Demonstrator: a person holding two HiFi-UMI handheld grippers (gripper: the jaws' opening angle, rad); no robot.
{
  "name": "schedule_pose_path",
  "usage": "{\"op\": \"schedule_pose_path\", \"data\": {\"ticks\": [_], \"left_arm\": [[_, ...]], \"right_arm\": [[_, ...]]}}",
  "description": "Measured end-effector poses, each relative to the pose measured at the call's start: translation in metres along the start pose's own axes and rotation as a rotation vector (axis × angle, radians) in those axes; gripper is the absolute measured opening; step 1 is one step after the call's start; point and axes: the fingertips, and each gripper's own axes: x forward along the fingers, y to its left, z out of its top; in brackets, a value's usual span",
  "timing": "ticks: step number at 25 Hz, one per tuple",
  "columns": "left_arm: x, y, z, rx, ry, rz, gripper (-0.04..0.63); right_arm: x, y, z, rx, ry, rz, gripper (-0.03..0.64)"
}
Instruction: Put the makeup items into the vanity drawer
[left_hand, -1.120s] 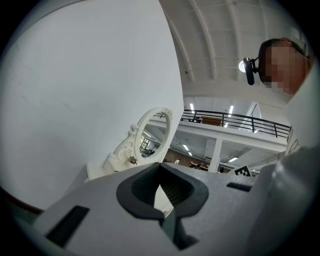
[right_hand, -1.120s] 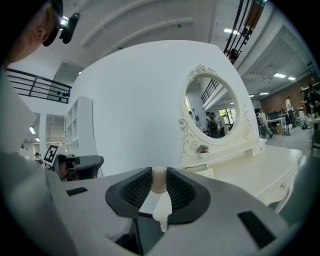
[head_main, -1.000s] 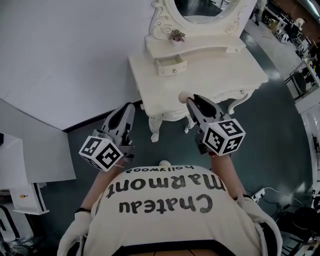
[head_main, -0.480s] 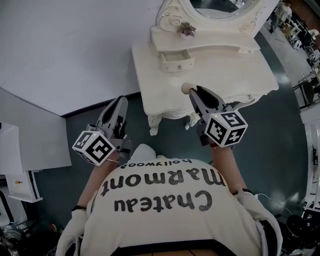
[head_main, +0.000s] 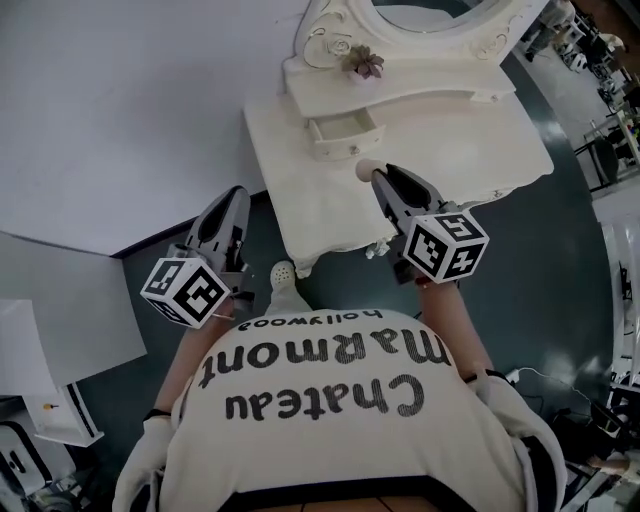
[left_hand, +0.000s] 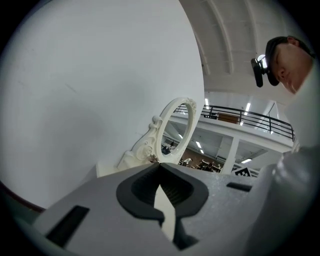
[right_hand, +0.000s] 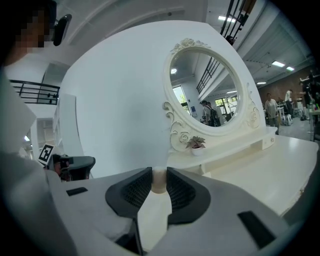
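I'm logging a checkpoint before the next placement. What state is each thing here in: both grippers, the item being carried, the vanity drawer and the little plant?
left gripper: jaws shut, nothing between them.
right gripper: jaws shut on the makeup item.
makeup item: held between the jaw tips, not yet in the drawer.
vanity drawer: pulled open.
potted plant: upright.

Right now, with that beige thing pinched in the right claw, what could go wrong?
1. The beige piece sits only at the tips of the right gripper; it might slip and fall.
2. The drawer is small and only partly open, so the piece could miss it.
3. The little plant above it could get knocked.
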Motion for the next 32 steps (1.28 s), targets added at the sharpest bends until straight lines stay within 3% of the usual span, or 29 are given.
{"op": "schedule_pose_path", "data": {"ticks": [5, 12, 18, 32], "left_arm": [[0.036, 0.032, 0.026, 0.053, 0.026, -0.031, 0.008], [0.073, 0.069, 0.045, 0.061, 0.054, -0.080, 0.008], [0.090, 0.100, 0.041, 0.017, 0.103, -0.103, 0.009], [0.127, 0.147, 0.032, -0.013, 0.187, -0.180, 0.009]], "right_arm": [[0.040, -0.014, 0.016, -0.011, 0.011, -0.046, 0.107], [0.089, -0.036, 0.017, -0.014, 0.056, -0.107, 0.107], [0.121, -0.058, 0.002, 0.009, 0.115, -0.171, 0.109], [0.174, -0.092, -0.024, -0.110, 0.321, -0.249, 0.109]]}}
